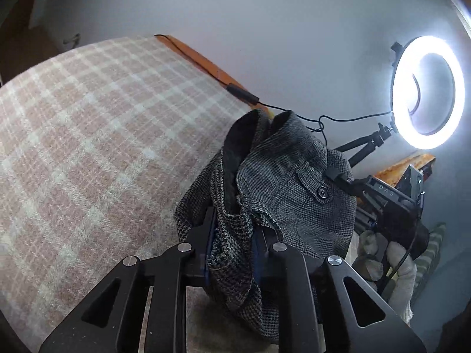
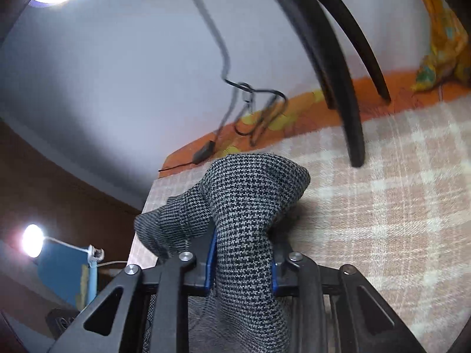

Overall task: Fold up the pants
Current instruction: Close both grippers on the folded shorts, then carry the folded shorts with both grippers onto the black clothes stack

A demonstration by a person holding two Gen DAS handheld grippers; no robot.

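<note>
The pants (image 1: 282, 182) are grey houndstooth tweed with a buttoned pocket flap. In the left wrist view my left gripper (image 1: 235, 241) is shut on a bunched part of them near the waistband, lifted above the checked blanket (image 1: 103, 135). The right gripper (image 1: 391, 194) shows past the cloth at the right, also in the fabric. In the right wrist view my right gripper (image 2: 243, 264) is shut on a fold of the pants (image 2: 247, 206), which stands up between the blue pads (image 2: 211, 261) above the blanket (image 2: 397, 206).
An orange patterned sheet (image 2: 294, 111) edges the blanket along a pale wall. A lit ring light (image 1: 426, 91) on a black tripod (image 2: 338, 67) stands at the blanket's edge, with a black cable and its controller (image 1: 243, 94). A lamp (image 2: 32, 239) shines low left.
</note>
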